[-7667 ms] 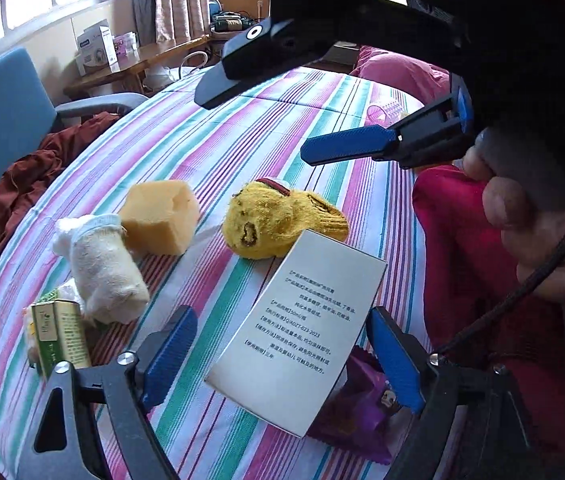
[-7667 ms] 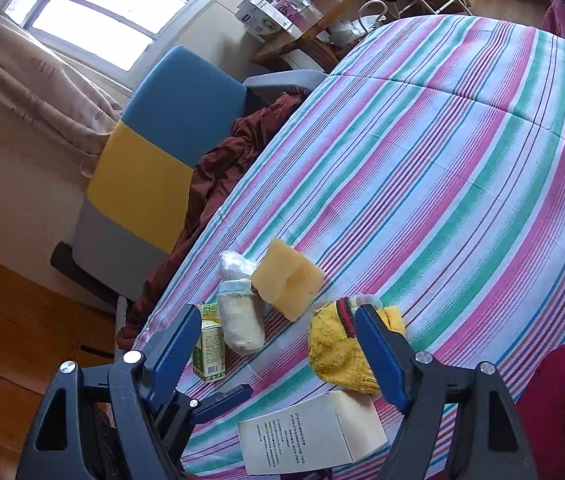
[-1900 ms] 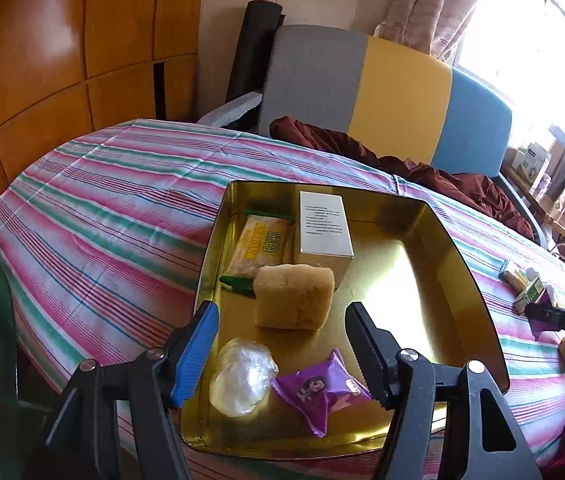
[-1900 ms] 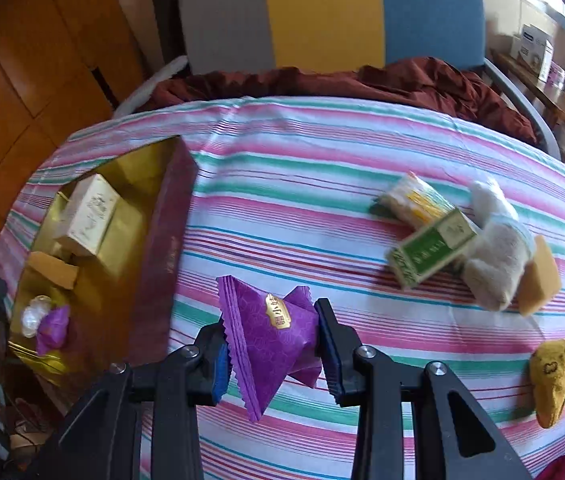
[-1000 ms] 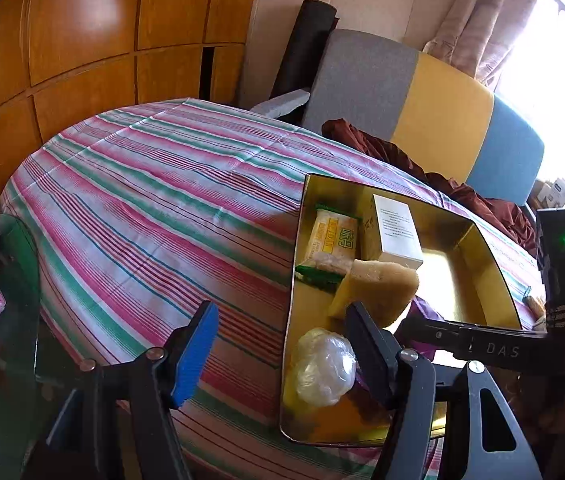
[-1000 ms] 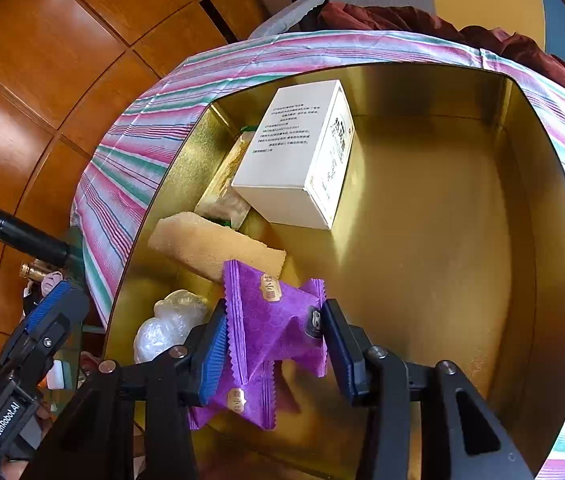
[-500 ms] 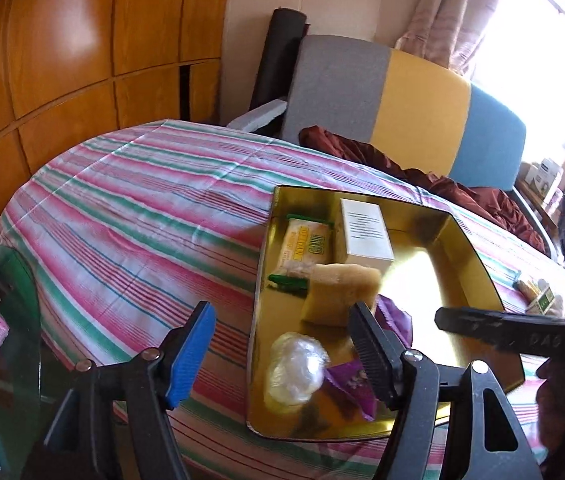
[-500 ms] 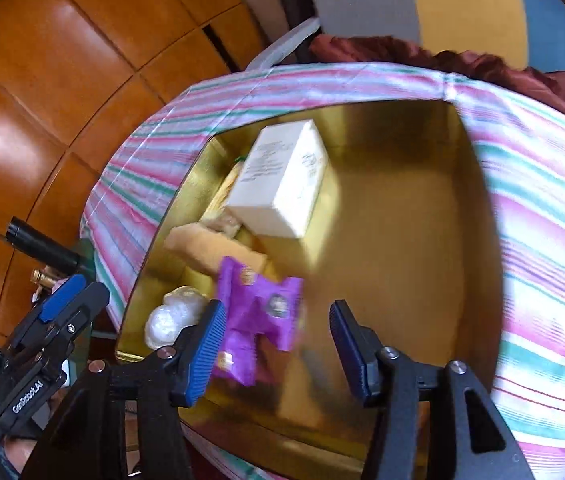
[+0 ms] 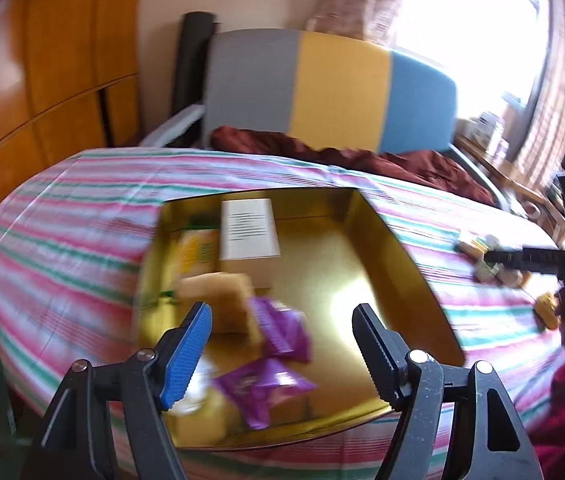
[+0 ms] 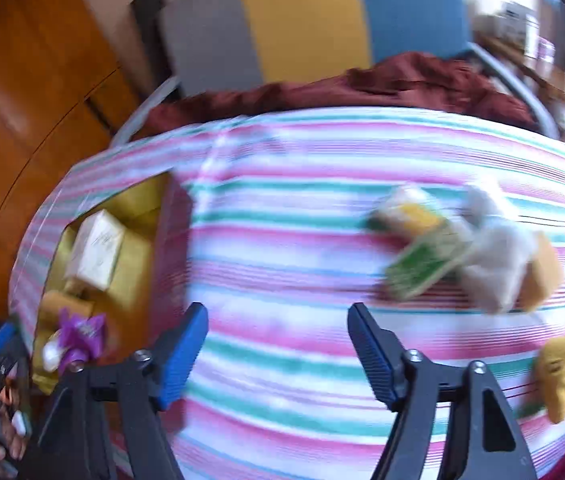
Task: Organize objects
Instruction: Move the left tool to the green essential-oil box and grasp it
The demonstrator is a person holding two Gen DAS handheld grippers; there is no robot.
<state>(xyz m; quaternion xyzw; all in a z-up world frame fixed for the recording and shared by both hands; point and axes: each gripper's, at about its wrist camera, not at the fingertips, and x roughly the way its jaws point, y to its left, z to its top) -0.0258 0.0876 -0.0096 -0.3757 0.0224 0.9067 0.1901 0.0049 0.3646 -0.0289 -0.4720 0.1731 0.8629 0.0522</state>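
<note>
A gold tin tray [image 9: 398, 248] [image 10: 138, 256] on the striped tablecloth holds a white box [image 9: 248, 230], a yellow sponge [image 9: 218, 304], a yellow packet [image 9: 196, 250] and two purple snack packets [image 9: 282, 330]. My left gripper [image 9: 280, 350] is open and empty over the tray's near end. My right gripper [image 10: 276, 354] is open and empty above bare cloth to the right of the tray. On the cloth lie a green box [image 10: 422, 268], a yellow packet [image 10: 410, 210], a rolled white cloth [image 10: 494, 256], a sponge piece [image 10: 544, 276] and a yellow sock [image 10: 560, 376].
A grey, yellow and blue chair [image 9: 334, 96] with a dark red cloth [image 9: 362, 158] stands behind the table. Wooden panels [image 9: 42, 60] are at the left. The right gripper's arm [image 9: 542, 256] shows at the far right of the left wrist view.
My right gripper has let go of the purple packet into the tray and swung right over the tablecloth towards the loose items. My left gripper has shifted slightly closer over the tray.
</note>
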